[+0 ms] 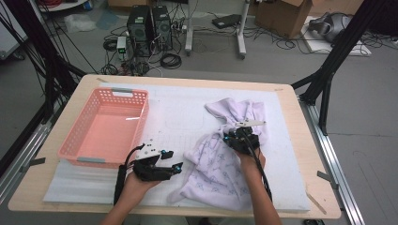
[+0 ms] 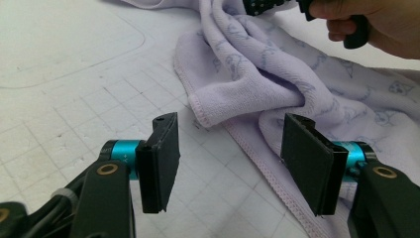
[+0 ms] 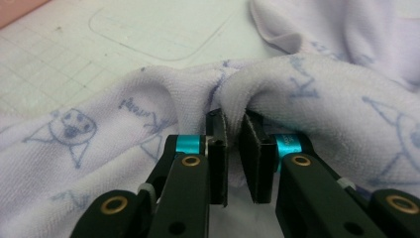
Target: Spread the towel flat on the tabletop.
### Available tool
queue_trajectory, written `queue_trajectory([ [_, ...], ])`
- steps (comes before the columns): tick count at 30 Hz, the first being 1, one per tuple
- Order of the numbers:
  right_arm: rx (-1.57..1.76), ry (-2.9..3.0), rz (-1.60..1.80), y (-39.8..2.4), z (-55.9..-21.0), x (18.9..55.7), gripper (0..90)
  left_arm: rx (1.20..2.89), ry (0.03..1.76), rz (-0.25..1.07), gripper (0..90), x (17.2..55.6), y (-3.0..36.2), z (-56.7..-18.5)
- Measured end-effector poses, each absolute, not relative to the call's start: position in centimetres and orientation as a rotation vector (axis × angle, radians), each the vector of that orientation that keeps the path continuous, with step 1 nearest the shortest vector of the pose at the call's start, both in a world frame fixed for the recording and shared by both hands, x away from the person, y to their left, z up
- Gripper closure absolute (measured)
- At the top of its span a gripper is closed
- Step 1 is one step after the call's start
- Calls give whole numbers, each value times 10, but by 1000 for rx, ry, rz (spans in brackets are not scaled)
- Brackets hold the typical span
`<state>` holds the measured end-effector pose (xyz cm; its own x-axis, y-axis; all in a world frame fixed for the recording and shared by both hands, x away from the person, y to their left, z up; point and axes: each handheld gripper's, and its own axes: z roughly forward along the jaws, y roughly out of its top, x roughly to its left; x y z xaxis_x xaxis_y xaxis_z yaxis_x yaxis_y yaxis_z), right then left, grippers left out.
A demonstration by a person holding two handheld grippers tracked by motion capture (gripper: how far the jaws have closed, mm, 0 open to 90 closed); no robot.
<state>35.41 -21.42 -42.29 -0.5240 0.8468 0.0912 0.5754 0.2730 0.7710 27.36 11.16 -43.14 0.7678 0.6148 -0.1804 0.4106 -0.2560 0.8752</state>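
My right gripper (image 3: 233, 148) has its jaws clamped on a raised fold of the pale lilac terry towel with blue cat drawings (image 1: 220, 164), which lies crumpled on the white gridded mat (image 1: 178, 112) over the table, right of the pink plastic basket (image 1: 105, 129). My left gripper (image 2: 230, 158) has its jaws apart, just short of the towel's hemmed edge.

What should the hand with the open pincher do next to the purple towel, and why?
Probably slide the left gripper forward and close it on the towel edge. Its jaws stand open with the hem lying just ahead of them, while the right gripper already pinches a fold of the cloth.
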Motion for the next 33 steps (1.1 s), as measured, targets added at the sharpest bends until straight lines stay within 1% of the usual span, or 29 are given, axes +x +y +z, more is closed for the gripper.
queue_trajectory([
  [1,1288,2218,1124,-214,-424,356,790,1891,781,234,401,274,111,-432],
  [2,1279,2233,1132,-215,-424,357,757,1889,782,237,402,273,111,-432],
  [4,1275,2247,1162,-219,-422,355,668,1886,783,237,402,273,111,-432],
  [6,1274,2224,1237,-229,-415,347,630,1887,784,240,403,273,111,-432],
  [8,1254,2188,1278,-240,-409,339,662,1885,790,237,403,273,111,-432],
  [11,1254,2178,1203,-253,-408,326,794,1878,795,248,403,274,113,-432],
  [12,1265,2192,1162,-256,-411,324,820,1877,796,248,403,274,113,-432],
  [16,1286,2268,1055,-257,-433,324,815,1872,804,250,403,275,114,-432],
  [19,1292,2313,1022,-248,-443,327,770,1871,803,249,403,275,114,-432],
  [22,1270,2321,1093,-239,-443,327,687,1873,804,249,403,276,114,-433],
  [24,1252,2341,1106,-231,-443,326,617,1874,804,245,403,276,114,-433],
  [27,1236,2361,1139,-218,-447,327,539,1876,803,248,403,276,113,-434],
  [28,1237,2350,1135,-213,-447,327,533,1878,802,247,405,276,113,-434],
  [30,1219,2346,1096,-208,-447,326,557,1877,803,245,405,276,112,-434],
  [31,1201,2347,1069,-207,-446,325,604,1878,804,245,405,276,112,-434],
  [32,1185,2357,1058,-206,-445,324,767,1878,805,245,405,276,112,-434],
  [33,1159,2362,1019,-205,-444,322,789,1879,804,244,405,276,112,-434],
])
